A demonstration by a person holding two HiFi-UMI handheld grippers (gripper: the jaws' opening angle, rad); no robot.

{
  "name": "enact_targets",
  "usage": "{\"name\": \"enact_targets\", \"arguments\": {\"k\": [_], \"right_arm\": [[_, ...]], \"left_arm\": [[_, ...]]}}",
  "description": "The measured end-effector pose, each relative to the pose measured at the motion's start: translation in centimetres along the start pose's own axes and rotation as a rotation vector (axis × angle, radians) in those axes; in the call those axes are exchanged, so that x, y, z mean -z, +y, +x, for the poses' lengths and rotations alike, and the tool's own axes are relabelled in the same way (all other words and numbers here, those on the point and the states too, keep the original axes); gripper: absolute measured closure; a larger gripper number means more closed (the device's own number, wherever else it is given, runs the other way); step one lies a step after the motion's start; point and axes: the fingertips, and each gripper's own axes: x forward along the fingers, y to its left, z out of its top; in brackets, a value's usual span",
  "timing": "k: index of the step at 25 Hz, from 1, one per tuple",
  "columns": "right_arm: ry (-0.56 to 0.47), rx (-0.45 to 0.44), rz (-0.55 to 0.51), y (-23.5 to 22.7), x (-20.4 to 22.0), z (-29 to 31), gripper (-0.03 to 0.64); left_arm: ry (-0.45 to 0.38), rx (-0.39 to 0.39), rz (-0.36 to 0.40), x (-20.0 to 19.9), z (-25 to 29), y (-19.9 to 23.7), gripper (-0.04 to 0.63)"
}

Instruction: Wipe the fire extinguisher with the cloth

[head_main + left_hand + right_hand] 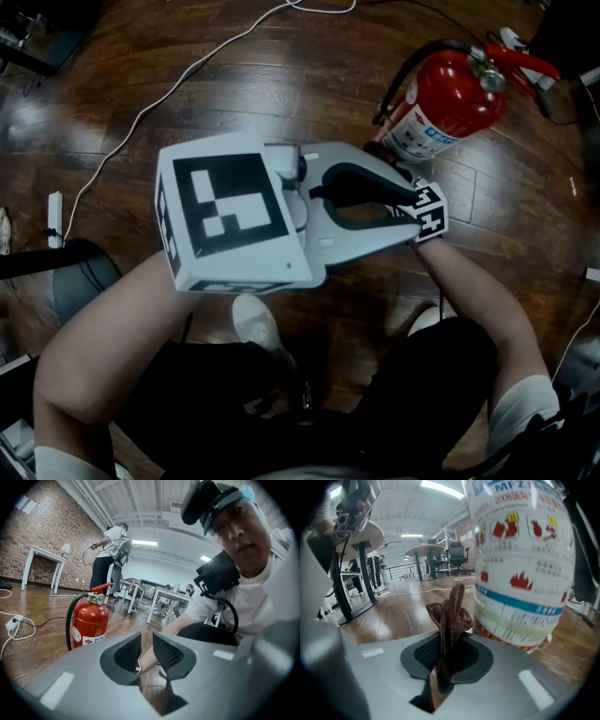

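A red fire extinguisher point(445, 108) with a black hose stands on the wooden floor at the upper right of the head view; it also shows in the left gripper view point(89, 623). Its white printed label point(520, 564) fills the right gripper view. My right gripper point(449, 656) is shut on a brown cloth point(451, 613), which sticks up close beside the cylinder's lower left; I cannot tell whether they touch. The right gripper's marker cube point(429, 211) sits by the extinguisher's base. My left gripper point(146, 641) is held high before me, its jaws a narrow gap apart with nothing between them.
A white cable point(169, 94) runs across the floor to a power strip point(54, 220). A dark chair point(84, 281) stands at the left. My white shoes point(258, 323) are below the grippers. Another person point(110, 555) and tables point(44, 557) are farther back.
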Motion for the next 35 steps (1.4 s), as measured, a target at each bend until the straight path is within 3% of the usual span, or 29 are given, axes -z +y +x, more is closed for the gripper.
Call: {"name": "enact_targets", "arguments": {"k": [7, 12, 17, 23, 30, 35], "right_arm": [[0.075, -0.042, 0.042, 0.4, 3.7, 1.7, 0.561], [0.053, -0.043, 0.052, 0.1, 2.7, 0.1, 0.561], [-0.003, -0.097, 0.000, 1.9, -1.1, -4.4, 0.561], [-0.080, -0.182, -0.083, 3.7, -8.1, -14.4, 0.561], [-0.121, -0.262, -0.139, 7.5, -15.3, -26.3, 0.560], [-0.156, -0.265, -0.162, 11.1, -19.3, -33.1, 0.560]], "left_arm": [[0.025, -0.016, -0.026, 1.2, -0.1, 0.6, 0.518], [0.033, -0.012, -0.022, 1.1, 0.1, 0.5, 0.518], [0.018, -0.029, -0.011, 0.6, -0.1, 0.5, 0.518], [0.024, -0.040, 0.022, 0.1, 0.4, -0.1, 0.518], [0.040, -0.024, 0.087, -1.7, 0.6, -4.1, 0.518], [0.027, 0.029, 0.146, -3.8, -0.2, -8.9, 0.518]]}}
